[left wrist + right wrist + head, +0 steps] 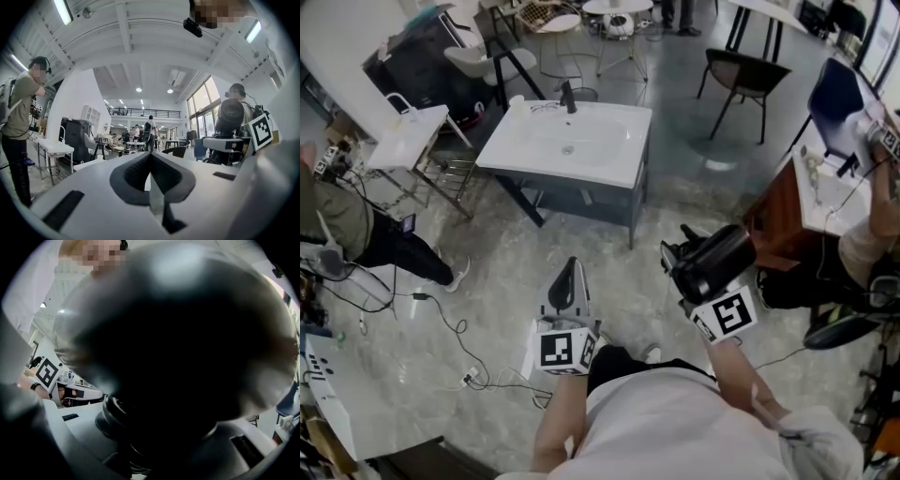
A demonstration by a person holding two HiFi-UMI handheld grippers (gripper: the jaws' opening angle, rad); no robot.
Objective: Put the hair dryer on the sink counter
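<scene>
Right gripper [692, 270]: jaws clamped on the hair dryer [719, 255]. The black barrel lies across the jaws, carried in the air above the floor, and blocks nearly all of the right gripper view.

Left gripper [570, 272]: jaws pressed together, nothing between them. It sits to the left of the right gripper, not touching it.

Sink counter [623, 155]: white, straight ahead of both grippers and well apart from them. The faucet [569, 97] stands at its far edge. A black chair [745, 73] is beyond the right gripper.
</scene>
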